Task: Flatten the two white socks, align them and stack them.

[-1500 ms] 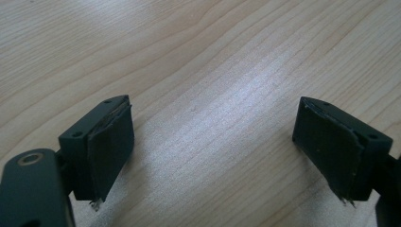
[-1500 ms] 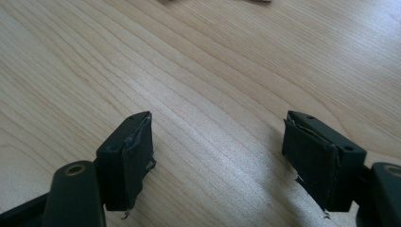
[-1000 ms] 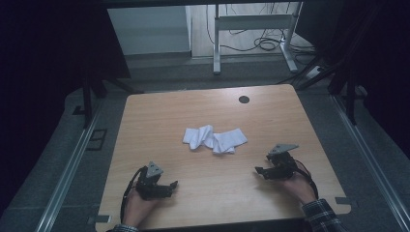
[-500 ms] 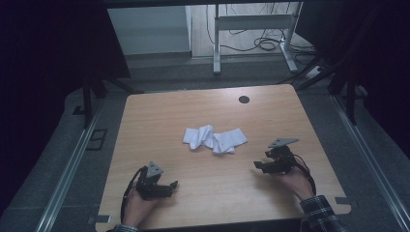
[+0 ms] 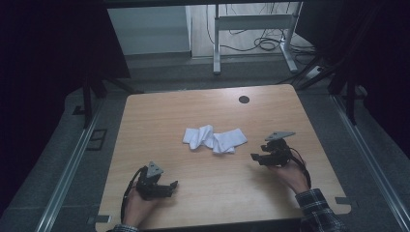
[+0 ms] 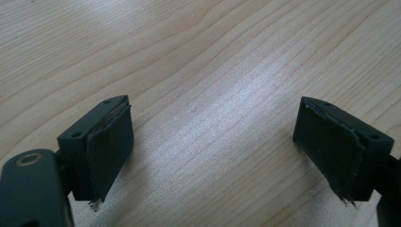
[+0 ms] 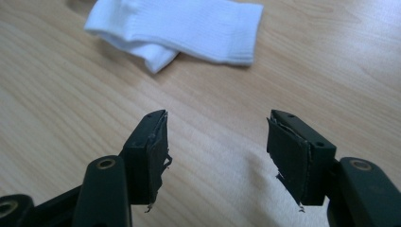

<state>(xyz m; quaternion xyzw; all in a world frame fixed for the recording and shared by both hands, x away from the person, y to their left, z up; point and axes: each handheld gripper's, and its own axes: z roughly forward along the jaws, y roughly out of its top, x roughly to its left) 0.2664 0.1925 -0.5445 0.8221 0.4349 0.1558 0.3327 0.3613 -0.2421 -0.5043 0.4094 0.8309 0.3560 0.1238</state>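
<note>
White socks (image 5: 214, 138) lie crumpled together in the middle of the wooden table (image 5: 159, 111). In the right gripper view the socks (image 7: 189, 28) sit a short way beyond the jaws, ribbed cuff toward the right. My right gripper (image 5: 255, 157) hovers just right of them, pointing left; it is open, its jaws have just been closing, and nothing is between them (image 7: 215, 156). My left gripper (image 5: 173, 184) rests near the front left of the table, open over bare wood (image 6: 213, 151), well clear of the socks.
A round dark grommet hole (image 5: 244, 99) sits near the table's far edge. Beyond the table stand a white desk frame (image 5: 251, 29) and cables (image 5: 263, 44) on the floor. Metal rails (image 5: 67, 169) run along both sides of the table.
The right gripper has drifted slightly toward the socks and lifted a little, its jaws narrower than before. The left gripper and the socks have not moved.
</note>
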